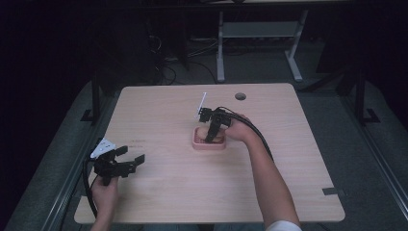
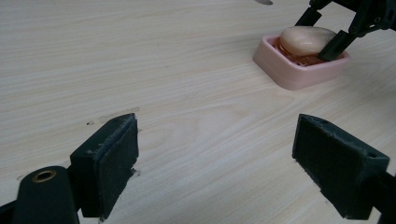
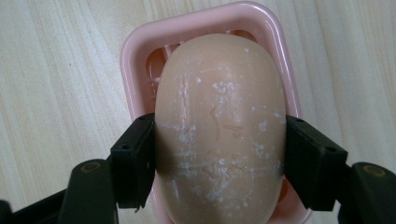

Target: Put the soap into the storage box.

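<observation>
Two risks, judged from this grip. Soap still in pink dish mid-bench, pinched across its rounded flanks by right hand-held gripper: smooth, chalky skin, likely to squirt out or drag the light dish along. Left hand-held gripper spread wide, idle, well apart, unable to steady the dish.

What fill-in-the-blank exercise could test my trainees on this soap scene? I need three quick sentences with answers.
1. The bar of soap lies in a dish coloured ____.
2. The right gripper has its jaws at the two sides of the ____.
3. The left gripper hangs over the bare table with its jaws ____.

Missing words: pink; soap; open
</observation>
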